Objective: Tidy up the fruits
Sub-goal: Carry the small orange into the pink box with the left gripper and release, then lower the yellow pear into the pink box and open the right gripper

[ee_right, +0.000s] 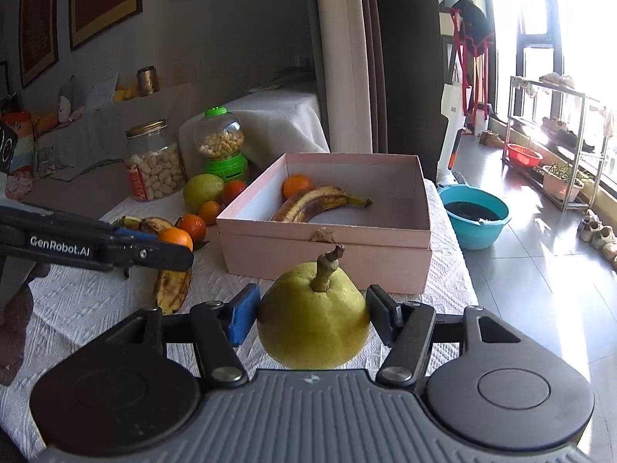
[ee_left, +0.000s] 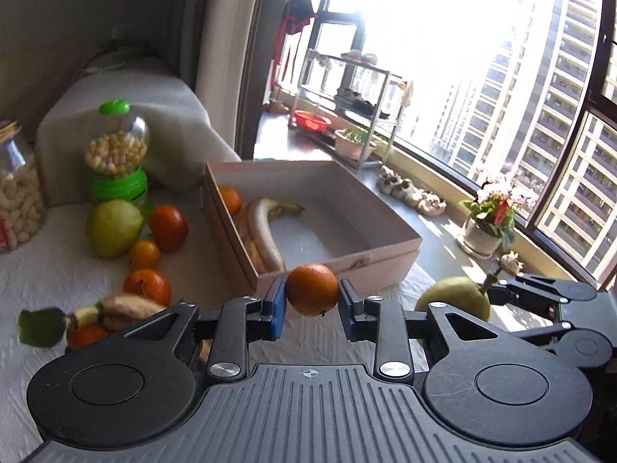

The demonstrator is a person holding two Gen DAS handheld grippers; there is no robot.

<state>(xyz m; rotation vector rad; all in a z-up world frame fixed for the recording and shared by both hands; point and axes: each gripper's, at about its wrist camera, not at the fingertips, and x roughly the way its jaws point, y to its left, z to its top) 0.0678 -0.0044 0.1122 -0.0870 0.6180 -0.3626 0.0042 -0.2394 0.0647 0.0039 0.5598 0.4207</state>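
My left gripper [ee_left: 312,301] is shut on an orange [ee_left: 312,289] and holds it above the cloth, just in front of the pink box [ee_left: 385,266]. My right gripper [ee_right: 312,318] is shut on a yellow-green pear [ee_right: 314,328], stem up, also in front of the pink box [ee_right: 327,254]. The pear and right gripper show at the right of the left wrist view [ee_left: 455,297]. The box holds a banana [ee_right: 320,202] and an orange [ee_right: 296,185]. Loose on the cloth at the left lie a green pear [ee_left: 112,227], several oranges [ee_left: 168,227] and bananas [ee_right: 171,285].
A green candy dispenser [ee_left: 117,154] and a glass jar of nuts [ee_right: 154,162] stand behind the loose fruit. The table's right edge drops to a floor with a blue basin [ee_right: 476,220]. A window sill with a flower pot [ee_left: 488,227] and a metal rack [ee_left: 347,115] lies beyond.
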